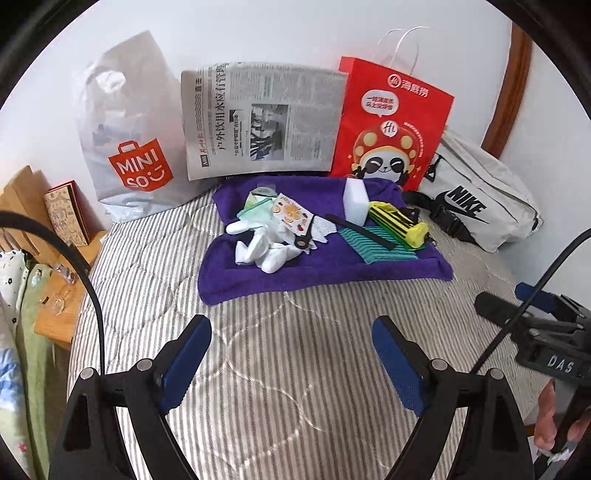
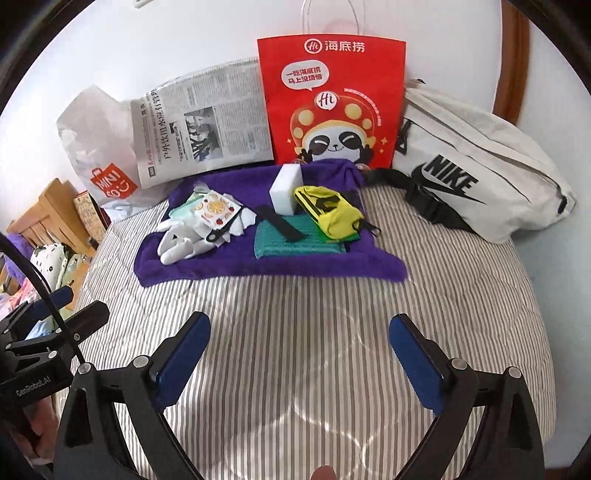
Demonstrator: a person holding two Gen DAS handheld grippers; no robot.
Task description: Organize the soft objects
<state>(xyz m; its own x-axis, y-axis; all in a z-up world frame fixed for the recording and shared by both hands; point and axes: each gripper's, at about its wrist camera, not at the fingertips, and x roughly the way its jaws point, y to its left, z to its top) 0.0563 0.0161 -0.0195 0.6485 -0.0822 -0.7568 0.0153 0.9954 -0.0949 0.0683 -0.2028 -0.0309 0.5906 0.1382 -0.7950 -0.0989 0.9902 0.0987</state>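
White gloves (image 1: 264, 249), sponge (image 1: 355, 201) and yellow pouch (image 1: 400, 223) lie gathered left to right on the purple towel (image 1: 321, 273) against the bags, likely as a sorting mat. Left gripper (image 1: 291, 363) and right gripper (image 2: 299, 365) hover over the striped bed (image 1: 258, 369), jaws wide, holding nothing.

White wall (image 1: 277, 33), plain and evenly lit, closes the far side. A curved brown wooden frame (image 1: 511, 92) stands against it at the right. A bed covered in a grey-and-white striped quilted cover (image 1: 258, 350) fills the foreground, with soft patches of light across the stripes. At the left edge, a light wooden headboard or shelf unit (image 1: 26, 192) with a lower wooden ledge (image 1: 59, 314) beside the bed. Patterned bedding (image 1: 11, 269), in white with dark spots and pale green, is bunched at the far left.
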